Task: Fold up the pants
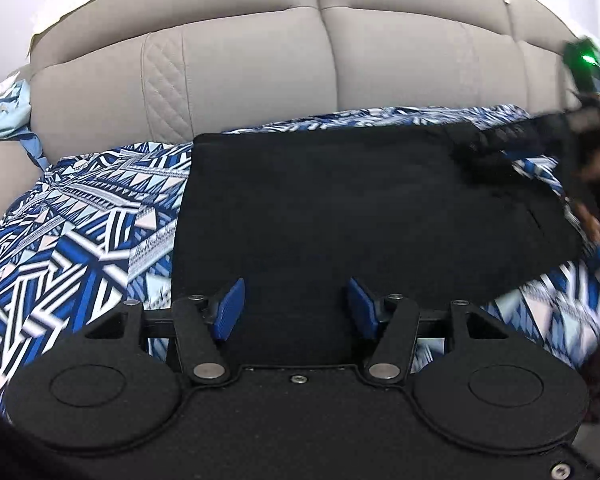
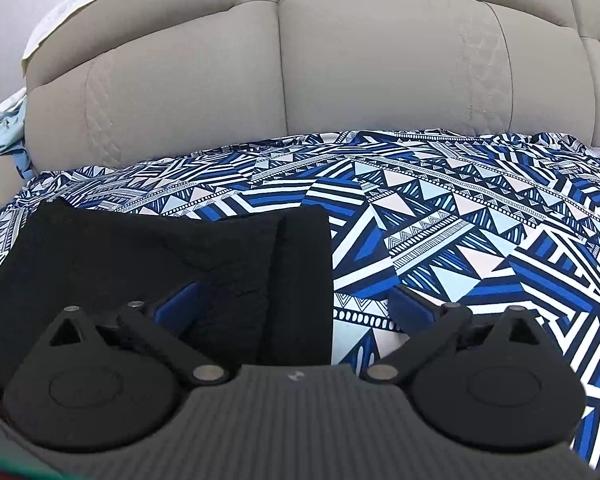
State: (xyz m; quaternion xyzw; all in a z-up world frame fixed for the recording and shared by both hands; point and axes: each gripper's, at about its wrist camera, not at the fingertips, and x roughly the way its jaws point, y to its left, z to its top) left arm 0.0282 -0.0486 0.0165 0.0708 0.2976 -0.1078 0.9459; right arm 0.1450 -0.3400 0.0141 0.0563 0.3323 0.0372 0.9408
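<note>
Black pants (image 1: pixel 360 208) lie folded into a flat rectangle on the blue and white patterned sheet (image 1: pixel 80 240). My left gripper (image 1: pixel 296 284) stands open over the near edge of the pants, with nothing between its blue pads (image 1: pixel 230 308). In the right wrist view the pants (image 2: pixel 160 256) fill the lower left, with a folded layer edge running down near their right side. My right gripper (image 2: pixel 294 290) is wide open and straddles that right edge, one finger over the pants and the other over the sheet (image 2: pixel 460 240). It grips nothing. It also shows blurred at the far right of the left wrist view.
A beige padded headboard (image 2: pixel 340 80) rises behind the bed. A light blue cloth (image 1: pixel 4 112) lies at the far left by the headboard. A person's hand (image 1: pixel 596 164) shows at the right edge of the left wrist view. Patterned sheet stretches right of the pants.
</note>
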